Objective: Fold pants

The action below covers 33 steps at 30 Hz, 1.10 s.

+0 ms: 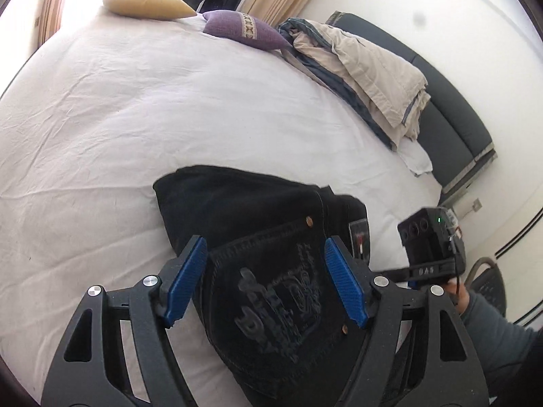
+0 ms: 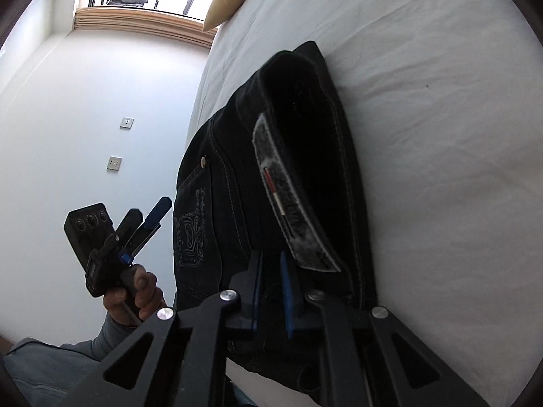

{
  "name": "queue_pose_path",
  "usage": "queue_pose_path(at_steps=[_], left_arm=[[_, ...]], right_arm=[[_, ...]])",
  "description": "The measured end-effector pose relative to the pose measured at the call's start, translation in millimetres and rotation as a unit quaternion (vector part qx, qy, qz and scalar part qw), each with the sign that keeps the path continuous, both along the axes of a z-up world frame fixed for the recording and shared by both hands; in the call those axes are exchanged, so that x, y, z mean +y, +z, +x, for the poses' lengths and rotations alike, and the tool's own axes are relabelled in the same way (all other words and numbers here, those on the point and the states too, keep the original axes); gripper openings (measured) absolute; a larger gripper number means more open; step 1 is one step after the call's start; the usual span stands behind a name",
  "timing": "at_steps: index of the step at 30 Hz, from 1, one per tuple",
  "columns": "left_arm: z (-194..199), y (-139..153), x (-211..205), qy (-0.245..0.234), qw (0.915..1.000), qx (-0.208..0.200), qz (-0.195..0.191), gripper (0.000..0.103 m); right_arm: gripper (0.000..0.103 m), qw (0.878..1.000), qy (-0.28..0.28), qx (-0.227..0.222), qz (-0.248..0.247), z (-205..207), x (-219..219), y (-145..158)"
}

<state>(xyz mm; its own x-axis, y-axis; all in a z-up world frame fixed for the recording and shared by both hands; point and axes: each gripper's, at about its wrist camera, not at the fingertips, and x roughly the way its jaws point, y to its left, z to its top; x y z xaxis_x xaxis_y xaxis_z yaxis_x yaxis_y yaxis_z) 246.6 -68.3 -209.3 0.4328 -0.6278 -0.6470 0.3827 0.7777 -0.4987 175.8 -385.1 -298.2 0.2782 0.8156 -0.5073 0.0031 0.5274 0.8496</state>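
Black jeans (image 1: 258, 237) lie folded into a compact bundle on the white bed sheet (image 1: 169, 101), back pocket with embroidered print facing up. My left gripper (image 1: 264, 281) is open, its blue pads (image 1: 186, 281) spread either side of the pocket, just above it. My right gripper (image 2: 271, 291) is nearly closed, pinching the waistband edge of the jeans (image 2: 305, 169) near the grey label (image 2: 292, 203). The left gripper also shows in the right wrist view (image 2: 149, 217), held in a hand, open. The right gripper's body shows in the left wrist view (image 1: 431, 247).
A yellow cushion (image 1: 146, 6) and a purple cushion (image 1: 244, 30) lie at the far end of the bed. A folded beige and grey blanket (image 1: 370, 74) lies by the dark headboard (image 1: 451, 118). A white wall with sockets (image 2: 115, 162) stands beside the bed.
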Motion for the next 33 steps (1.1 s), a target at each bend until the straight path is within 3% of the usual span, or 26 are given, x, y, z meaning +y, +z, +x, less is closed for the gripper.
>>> queue_pose_path(at_steps=[4, 10, 15, 19, 24, 26, 28, 30, 33], left_arm=[[27, -15, 16, -0.011, 0.9987, 0.023, -0.044, 0.057], [-18, -26, 17, -0.044, 0.9984, -0.003, -0.036, 0.053], [-80, -28, -9, -0.105, 0.9928, -0.043, 0.038, 0.053], [-137, -41, -38, -0.158, 0.9754, -0.088, 0.126, 0.053], [-155, -43, -35, -0.175, 0.9751, -0.076, 0.113, 0.053], [-162, -36, -30, -0.183, 0.9733, -0.078, 0.115, 0.053], [-167, -24, -18, -0.175, 0.9754, -0.077, 0.111, 0.055], [-162, -11, 2, -0.138, 0.9829, -0.075, 0.097, 0.056], [-138, -4, 30, -0.068, 0.9932, -0.061, 0.072, 0.076]], right_arm=[[0.000, 1.000, -0.004, 0.005, -0.013, 0, 0, -1], [0.000, 1.000, -0.013, 0.002, -0.016, -5, -4, -4], [0.000, 0.999, -0.019, 0.002, -0.035, -7, -1, -1], [0.000, 0.999, -0.029, -0.002, -0.043, -10, 2, 2], [0.000, 0.998, -0.031, -0.008, -0.056, -21, 0, 12], [0.016, 0.997, -0.031, -0.027, -0.061, -29, -5, 27], [0.066, 0.995, -0.044, -0.058, -0.064, -38, -14, 49], [0.077, 0.992, -0.058, -0.091, -0.064, -44, -25, 66], [0.077, 0.990, -0.070, -0.093, -0.073, -34, -39, 68]])
